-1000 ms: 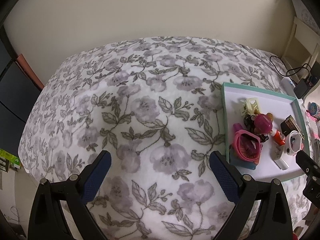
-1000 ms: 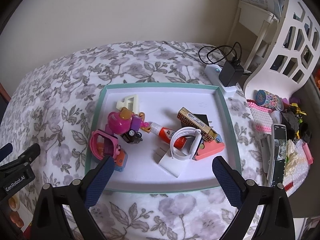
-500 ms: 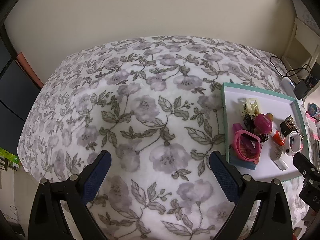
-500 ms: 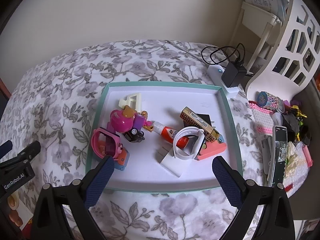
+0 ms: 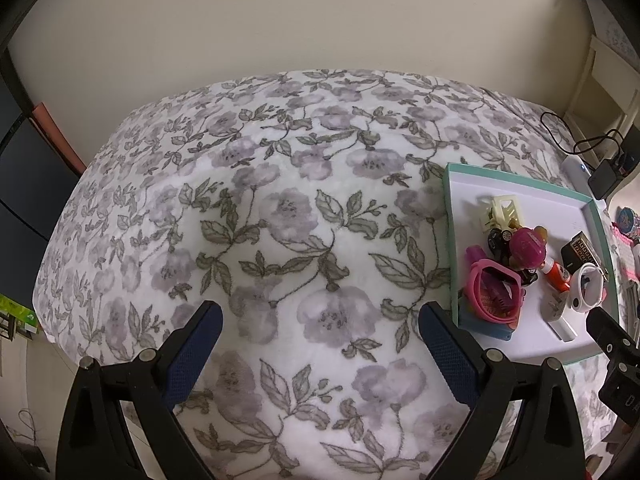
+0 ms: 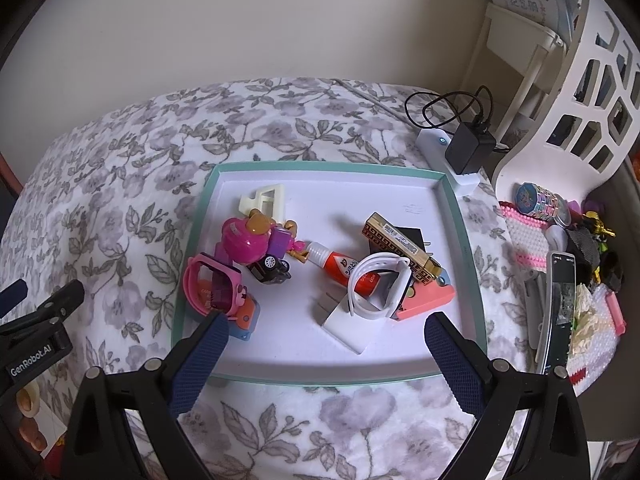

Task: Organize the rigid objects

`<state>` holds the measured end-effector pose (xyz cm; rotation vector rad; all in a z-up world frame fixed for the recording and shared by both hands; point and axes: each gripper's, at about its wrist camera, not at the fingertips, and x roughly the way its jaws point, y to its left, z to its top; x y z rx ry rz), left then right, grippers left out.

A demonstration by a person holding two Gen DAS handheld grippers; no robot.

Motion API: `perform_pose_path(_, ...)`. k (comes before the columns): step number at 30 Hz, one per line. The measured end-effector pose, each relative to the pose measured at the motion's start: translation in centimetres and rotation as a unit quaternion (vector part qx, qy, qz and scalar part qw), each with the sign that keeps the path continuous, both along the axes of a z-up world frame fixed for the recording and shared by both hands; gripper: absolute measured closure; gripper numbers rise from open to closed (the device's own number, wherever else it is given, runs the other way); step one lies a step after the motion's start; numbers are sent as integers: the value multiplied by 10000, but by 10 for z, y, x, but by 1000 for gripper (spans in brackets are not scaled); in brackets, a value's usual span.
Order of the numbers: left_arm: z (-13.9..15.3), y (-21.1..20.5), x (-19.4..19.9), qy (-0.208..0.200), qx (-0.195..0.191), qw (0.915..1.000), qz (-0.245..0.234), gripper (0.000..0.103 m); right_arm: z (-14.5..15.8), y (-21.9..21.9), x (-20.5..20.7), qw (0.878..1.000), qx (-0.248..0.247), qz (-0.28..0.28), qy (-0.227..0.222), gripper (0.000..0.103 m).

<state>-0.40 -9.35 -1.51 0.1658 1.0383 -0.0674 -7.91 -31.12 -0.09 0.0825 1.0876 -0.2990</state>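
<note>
Both tools, left tool [image 5: 320,332] and right tool [image 6: 326,342], hang spread and empty near the tray [image 6: 452,208] on the bed [image 5: 248,200], where toys [image 6: 248,240] lie jumbled inside: sorted or awaiting sorting, undecidable.

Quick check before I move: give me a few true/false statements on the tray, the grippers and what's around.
1. Both grippers are open and empty. True: left gripper, right gripper.
2. The tray is empty. False: it holds several items, among them a glue tube and a toy car.
3. The white band lies on the bedspread. False: it is in the tray.
4. A black charger sits beyond the tray's far right corner. True.
5. The pink watch is at the tray's right side. False: left side.
</note>
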Motion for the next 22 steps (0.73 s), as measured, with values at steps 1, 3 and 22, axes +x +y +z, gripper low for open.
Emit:
perform_pose_path(1,0,0,0,7,-3,10000,6,5,0,0,0,10000,2,-3,-1,3)
perform_pose_path(3,-2,0,1,26,-18,10000,32,5,0,0,0,10000,1,-5,5,3)
perform_pose_path(22,0,0,1,-3,-89,10000,3,5,1,2,2,9999,-37,89,52,3)
